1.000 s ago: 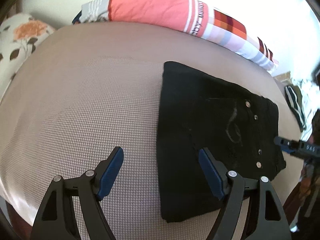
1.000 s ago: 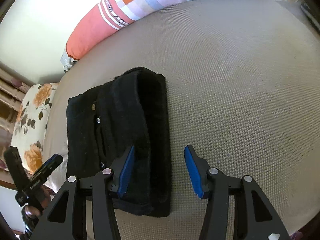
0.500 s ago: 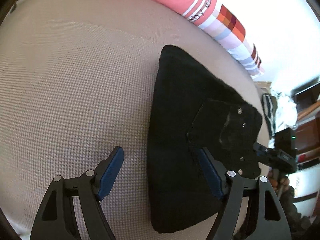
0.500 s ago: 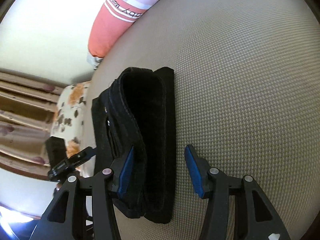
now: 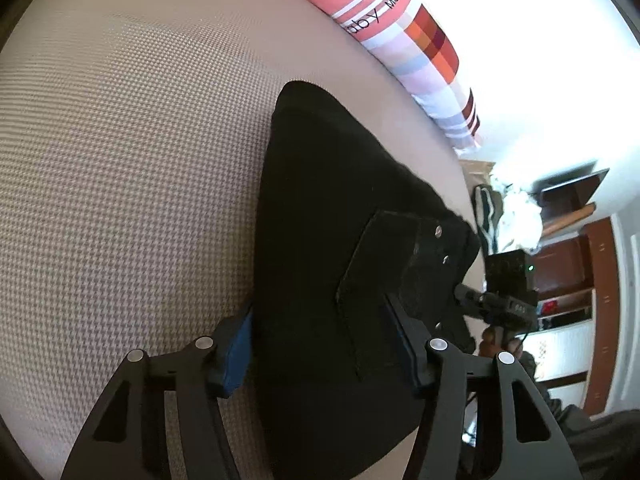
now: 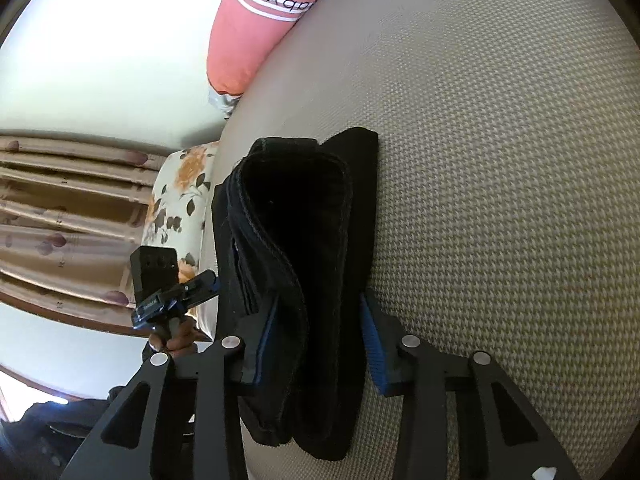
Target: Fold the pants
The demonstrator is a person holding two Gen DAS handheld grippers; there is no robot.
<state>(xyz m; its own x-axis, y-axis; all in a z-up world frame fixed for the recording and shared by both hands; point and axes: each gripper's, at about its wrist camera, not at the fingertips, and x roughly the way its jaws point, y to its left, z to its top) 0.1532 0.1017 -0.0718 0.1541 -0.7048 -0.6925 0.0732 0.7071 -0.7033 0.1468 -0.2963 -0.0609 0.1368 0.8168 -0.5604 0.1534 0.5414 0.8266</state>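
Note:
The black pants (image 5: 320, 240) lie folded into a thick stack on the beige woven bed cover (image 5: 120, 160). My left gripper (image 5: 320, 344) is open, its blue-padded jaws straddling the stack's near end, one on each side. In the right wrist view the pants (image 6: 312, 240) show as stacked layers seen edge-on. My right gripper (image 6: 316, 344) is open and straddles the opposite end of the stack. Each gripper shows in the other's view: the right one (image 5: 504, 304), the left one (image 6: 172, 292).
A coral and plaid pillow (image 5: 400, 24) lies along the far side of the bed. A floral pillow (image 6: 180, 208) sits at the bed's end. Clothes (image 5: 508, 212) and wooden furniture (image 5: 568, 280) stand beyond the bed edge.
Both grippers have tilted and moved forward onto the folded pants, from hovering above to straddling its two ends. The jaws stay open.

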